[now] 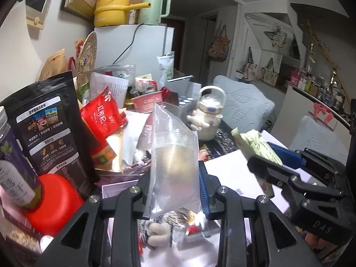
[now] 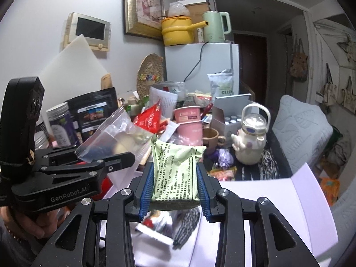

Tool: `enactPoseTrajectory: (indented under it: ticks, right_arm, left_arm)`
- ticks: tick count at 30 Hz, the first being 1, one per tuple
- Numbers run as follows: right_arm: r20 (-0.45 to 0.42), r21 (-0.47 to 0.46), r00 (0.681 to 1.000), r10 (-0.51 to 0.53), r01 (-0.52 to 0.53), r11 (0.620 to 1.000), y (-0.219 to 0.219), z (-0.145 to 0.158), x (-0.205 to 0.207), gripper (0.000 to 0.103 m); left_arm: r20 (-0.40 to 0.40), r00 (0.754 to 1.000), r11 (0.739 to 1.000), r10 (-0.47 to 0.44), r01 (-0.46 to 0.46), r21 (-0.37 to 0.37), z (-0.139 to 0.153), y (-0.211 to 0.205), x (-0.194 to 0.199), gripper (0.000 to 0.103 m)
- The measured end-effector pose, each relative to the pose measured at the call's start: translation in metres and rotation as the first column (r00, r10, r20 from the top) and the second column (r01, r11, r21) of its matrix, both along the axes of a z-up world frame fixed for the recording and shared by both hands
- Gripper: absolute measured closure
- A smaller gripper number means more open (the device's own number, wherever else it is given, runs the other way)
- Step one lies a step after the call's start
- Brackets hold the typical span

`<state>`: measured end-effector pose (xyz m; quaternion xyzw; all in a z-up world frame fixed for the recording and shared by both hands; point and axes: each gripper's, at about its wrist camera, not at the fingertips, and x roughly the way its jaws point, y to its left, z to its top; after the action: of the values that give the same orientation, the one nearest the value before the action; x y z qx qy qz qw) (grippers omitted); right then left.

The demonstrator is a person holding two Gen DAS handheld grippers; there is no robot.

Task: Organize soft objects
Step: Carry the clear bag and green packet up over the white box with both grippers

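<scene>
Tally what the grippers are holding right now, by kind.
Clear plastic bags: 1, the clear zip bag in the left gripper
Green packets: 1, the green printed packet in the right gripper
Total: 2

A yellow pot (image 2: pixel 175 31), pale green kettle (image 2: pixel 214 26), pink cups (image 2: pixel 189 122), red pouch (image 1: pixel 102 113), black bag (image 1: pixel 51 129), and pale green packet (image 2: pixel 175 173) with black print

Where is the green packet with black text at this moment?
The green packet is held upright in the right gripper, above the white box; the left wrist view shows it right of the clear bag.
</scene>
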<state>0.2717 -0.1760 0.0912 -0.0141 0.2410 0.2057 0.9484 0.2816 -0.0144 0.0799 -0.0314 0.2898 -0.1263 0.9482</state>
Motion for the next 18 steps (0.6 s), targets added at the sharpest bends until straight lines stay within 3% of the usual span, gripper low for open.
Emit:
enactPoseTrajectory:
  ticks: [7, 18]
  right_arm:
    - [-0.038, -0.005, 0.999, 0.027, -0.027, 1.000, 0.010, -0.007, 0.032, 0.067]
    - [-0.133, -0.005, 0.991, 0.029, -0.030, 1.000, 0.013, -0.042, 0.054, 0.067]
  left_arm:
    - [-0.074, 0.996, 0.998, 0.056, -0.056, -0.008, -0.030, 0.011, 0.025, 0.073]
    - [-0.181, 0.982, 0.997, 0.044, -0.031, 0.073, -0.069, 0.002, 0.050, 0.073]
